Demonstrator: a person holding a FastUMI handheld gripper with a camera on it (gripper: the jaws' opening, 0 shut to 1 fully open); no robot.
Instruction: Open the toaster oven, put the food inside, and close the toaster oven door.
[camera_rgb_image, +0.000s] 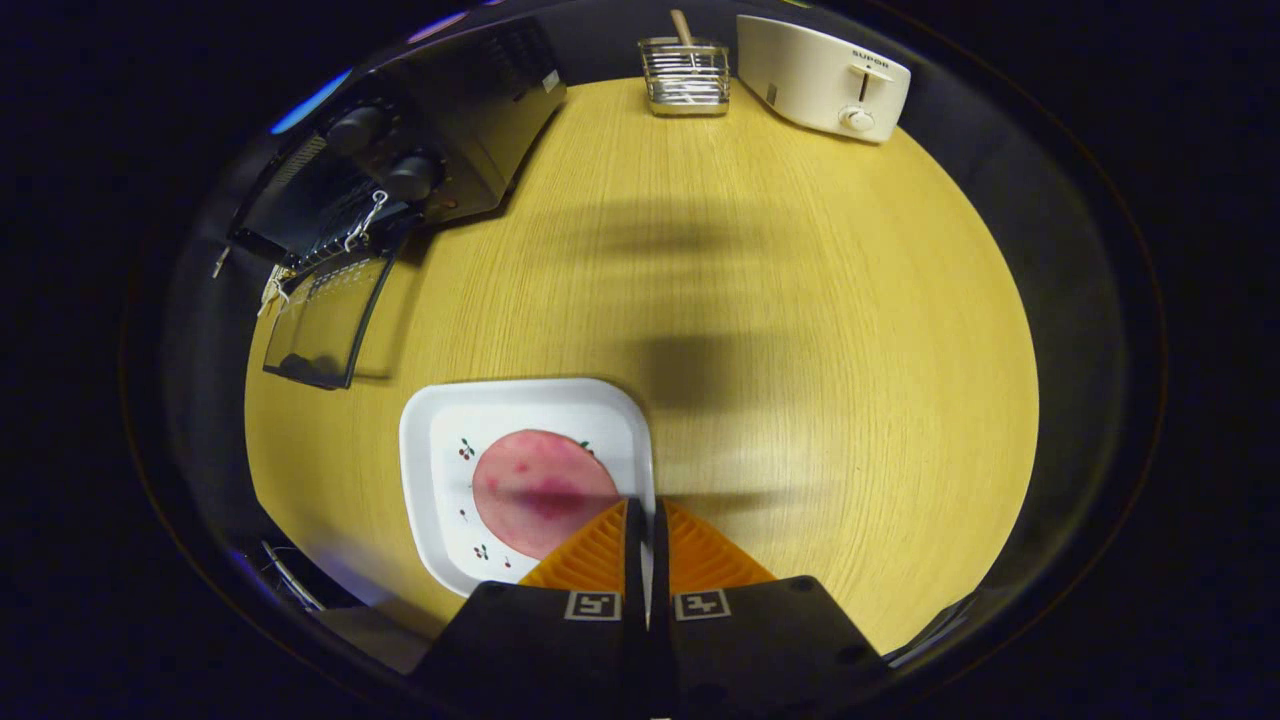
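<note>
A round pink slice of food (540, 485) lies on a white square plate (440, 440) with small cherry prints, on the wooden table just ahead of my fingers. My gripper (648, 505) is shut on the plate's right rim, which runs in between the two fingers. The black toaster oven (450, 130) stands beyond the plate at the far left. Its glass door (325, 320) is folded down open onto the table, towards the plate. The inside of the oven is dark and hard to make out.
A white pop-up toaster (825, 75) stands at the table's far edge. Beside it is a wire holder (685, 75) with a wooden stick in it. The light wooden tabletop (800, 350) stretches to the right of the plate.
</note>
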